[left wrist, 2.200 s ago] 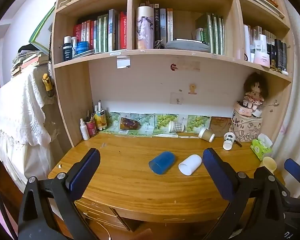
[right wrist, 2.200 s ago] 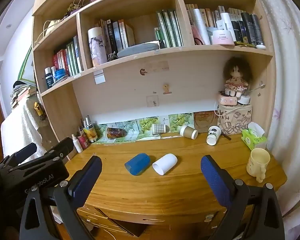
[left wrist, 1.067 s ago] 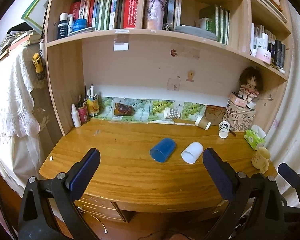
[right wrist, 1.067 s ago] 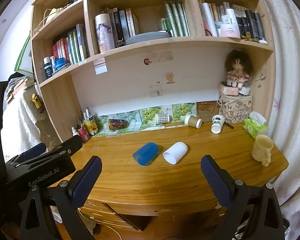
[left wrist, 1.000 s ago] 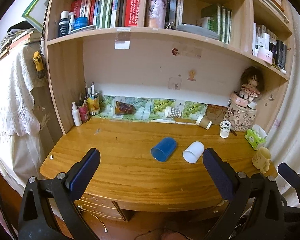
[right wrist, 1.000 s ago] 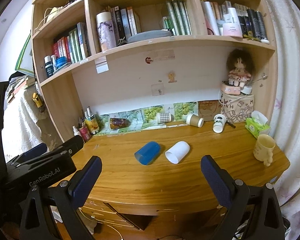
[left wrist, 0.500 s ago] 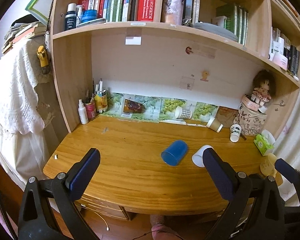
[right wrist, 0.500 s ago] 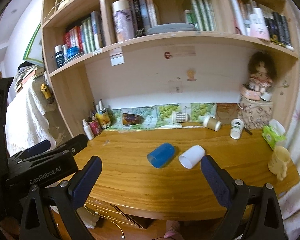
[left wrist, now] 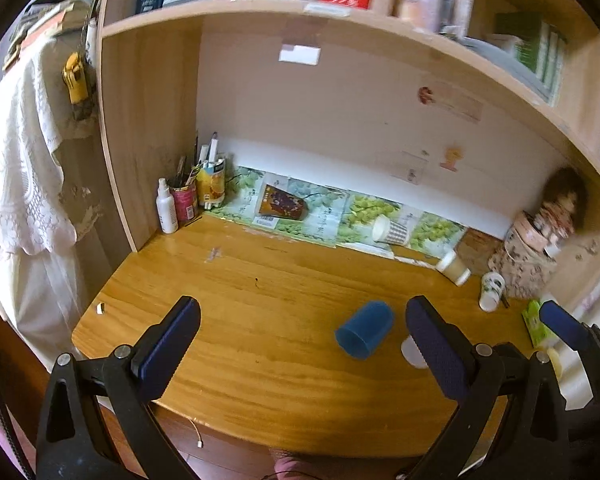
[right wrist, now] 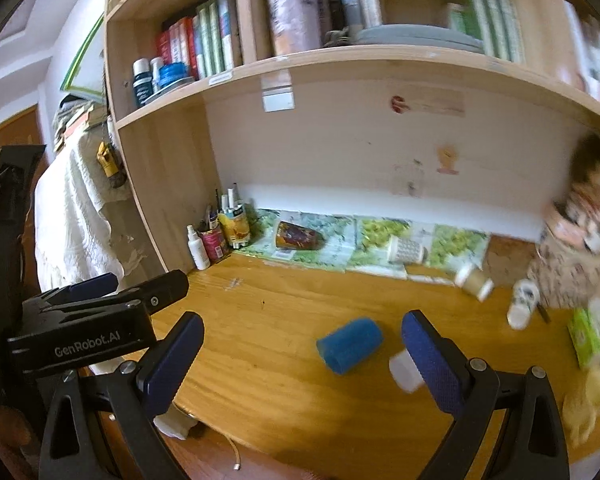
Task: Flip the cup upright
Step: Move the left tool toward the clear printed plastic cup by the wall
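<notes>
Left gripper point(left wrist: 300, 322): jaws are standing spread wide, nothing between the pads. Right gripper point(right wrist: 302, 338): jaws likewise spread wide and empty. Both are hanging above the near edge of the worktop point(left wrist: 260, 280), clear of every object.

Just ahead of the gap, toward the right-hand jaw in both views, the blue cup point(left wrist: 364, 329) is lying on its side on the worktop, open mouth pointing toward the near edge and slightly left. The white cup point(right wrist: 404, 370) is lying on its side just beside it, to the right; the right-hand jaw is hiding most of it in each view. Which of the two is the task's cup cannot be told; the blue one is sitting closer to the centre line of the jaws.

Farther out, along the back wall, more cups are lying tipped over, with a cluster of bottles and a pen pot in the far left corner. Well apart from the jaws.

Step in hand, as judged: approach, before any grasp. No cup is upright yet.

Next move is calling for shifting a gripper right and forward until the blue cup's body is sitting between the pads, closing across its side wall, then rotating so the mouth faces up. Thin wall: a light squeeze is likely enough. The white cup is lying close, so the outer jaw may nudge it.
</notes>
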